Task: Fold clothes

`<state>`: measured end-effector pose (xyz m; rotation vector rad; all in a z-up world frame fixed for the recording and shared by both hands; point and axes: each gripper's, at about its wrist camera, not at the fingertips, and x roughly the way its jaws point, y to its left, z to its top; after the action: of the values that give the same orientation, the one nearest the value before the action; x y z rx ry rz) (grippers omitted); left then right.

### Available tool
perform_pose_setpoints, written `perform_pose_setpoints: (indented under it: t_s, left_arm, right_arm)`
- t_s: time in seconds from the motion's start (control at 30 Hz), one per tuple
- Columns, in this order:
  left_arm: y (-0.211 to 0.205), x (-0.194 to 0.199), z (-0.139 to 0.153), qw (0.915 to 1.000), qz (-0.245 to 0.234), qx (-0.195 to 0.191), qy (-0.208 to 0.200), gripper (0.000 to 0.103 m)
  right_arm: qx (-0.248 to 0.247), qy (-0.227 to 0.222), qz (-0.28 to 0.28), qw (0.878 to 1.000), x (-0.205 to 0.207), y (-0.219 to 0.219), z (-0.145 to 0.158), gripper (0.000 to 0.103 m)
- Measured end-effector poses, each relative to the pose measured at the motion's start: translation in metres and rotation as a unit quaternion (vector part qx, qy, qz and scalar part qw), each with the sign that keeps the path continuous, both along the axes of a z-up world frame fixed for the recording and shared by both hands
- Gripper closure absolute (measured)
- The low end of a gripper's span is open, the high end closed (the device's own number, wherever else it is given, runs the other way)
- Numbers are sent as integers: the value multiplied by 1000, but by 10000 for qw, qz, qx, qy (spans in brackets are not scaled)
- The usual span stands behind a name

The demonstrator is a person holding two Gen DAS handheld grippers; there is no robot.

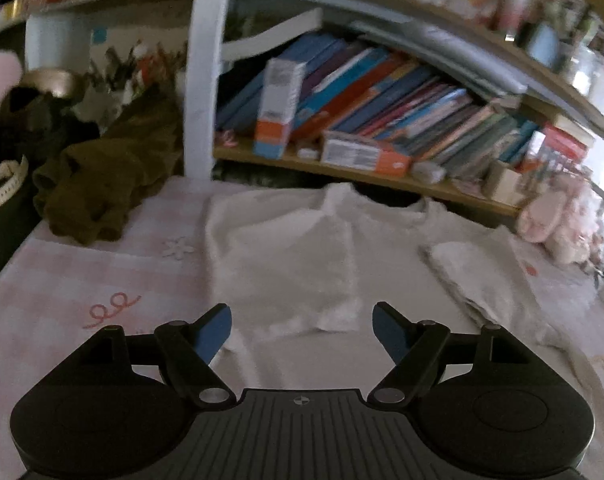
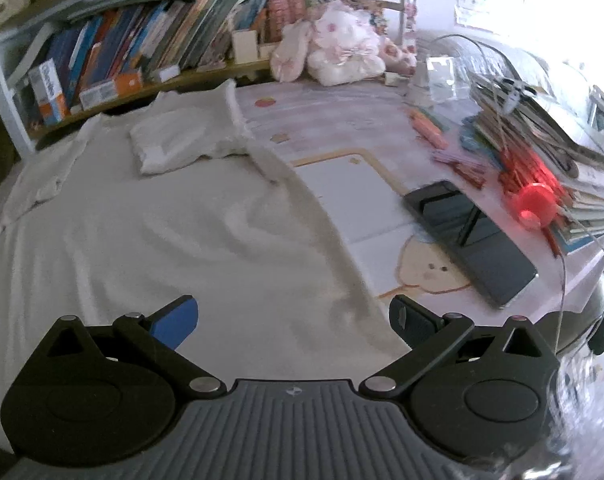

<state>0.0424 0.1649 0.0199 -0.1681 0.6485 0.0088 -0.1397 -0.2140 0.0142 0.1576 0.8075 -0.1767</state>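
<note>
White long-sleeved top (image 1: 286, 256) spread flat, neckline toward the bookshelf, on a pink checked cloth (image 1: 82, 280). One sleeve (image 1: 333, 264) folded inward across the chest; the other sleeve (image 2: 170, 148) doubled back on itself near the shoulder. Body fabric softly rumpled.

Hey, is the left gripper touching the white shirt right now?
Apart. In the left wrist view the left gripper has its fingers spread wide and nothing between them, hanging above the white shirt, which lies flat on the table.

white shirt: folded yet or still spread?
Partly folded: white shirt lies flat, body spread, both sleeves turned in over it.
</note>
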Motion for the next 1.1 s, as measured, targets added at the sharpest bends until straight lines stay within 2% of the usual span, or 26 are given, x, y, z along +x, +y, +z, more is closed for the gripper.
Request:
perform_pose_setpoints:
  t_s: [0.13,0.33,0.5,0.63,0.8,1.0,1.1]
  left_arm:
    - [-25,-45,7,9997,27,252,-36,22]
    - [-44,-113,1,9970,389,627,247,19]
    - [-55,-132,-12,9935,684,592,686,19]
    - [-71,-135,-10,9939,675,538,679,19]
    - [-91,-138,-9,9947,280,761,627,19]
    - [-93,-164,-8,9931,228,996,583,13]
    - [-86,-180,-11,9905,306,1132,716,12]
  right_arm:
    - [312,-16,131,9994,-5,-28,-5,0]
    - [609,155,606,9962,-8,-50,-19,2]
    - [541,178,1085,9925,-20,-48,-23,2]
    - [525,128,1132,9921,-29,-55,-21,3]
    - [452,119,1061,9933,-34,-62,-23,15]
    - [-332,-85,1080,9936,-45,-74,-20,33]
    - [-532,-3,997,9936,-48,-86,-26,40]
